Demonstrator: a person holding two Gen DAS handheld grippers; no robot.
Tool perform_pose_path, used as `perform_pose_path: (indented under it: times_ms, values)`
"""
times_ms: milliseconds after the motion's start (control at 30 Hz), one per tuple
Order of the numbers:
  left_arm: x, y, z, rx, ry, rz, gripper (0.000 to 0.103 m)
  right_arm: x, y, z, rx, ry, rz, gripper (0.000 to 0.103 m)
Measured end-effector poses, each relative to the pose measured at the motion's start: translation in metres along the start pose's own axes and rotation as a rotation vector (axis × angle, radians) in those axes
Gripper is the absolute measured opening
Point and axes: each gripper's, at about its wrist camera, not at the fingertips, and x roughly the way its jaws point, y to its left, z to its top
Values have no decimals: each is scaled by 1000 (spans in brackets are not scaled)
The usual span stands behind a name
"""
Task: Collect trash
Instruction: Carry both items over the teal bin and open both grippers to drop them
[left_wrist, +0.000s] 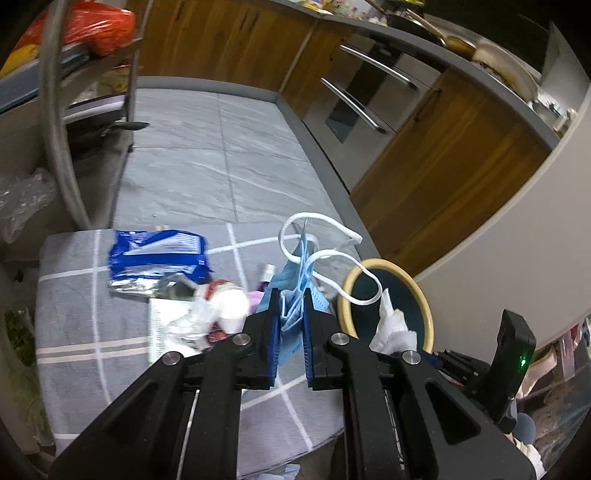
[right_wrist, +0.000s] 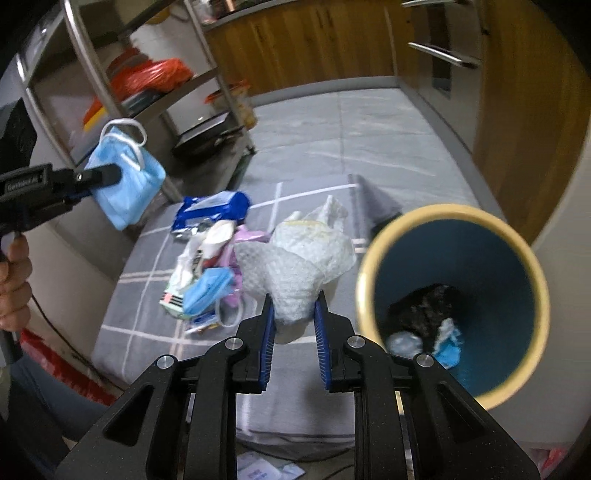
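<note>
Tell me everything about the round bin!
The bin is a round tub with a cream rim and dark blue inside. It stands open beside the grey checked mat. At its bottom lie something dark, a clear crumpled bit and a blue and white scrap. No gripper touches it.

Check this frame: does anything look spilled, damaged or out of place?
Nothing looks damaged. The odd part is the expected litter: wrappers, tissue and a second face mask heaped on the grey checked cloth beside the bin. Each tool holds one piece, a blue mask and crumpled paper.
</note>
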Motion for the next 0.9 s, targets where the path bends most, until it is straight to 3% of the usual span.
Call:
perform_pose_path:
  times_ms: [433,900]
  values:
    - [70,-86,-16,124,111,-74,9,-25,-64,-21,112,-24,-93,22]
    - [117,-128,-28,173,173,-107,9,6,-102,-38,165,98,-172,23]
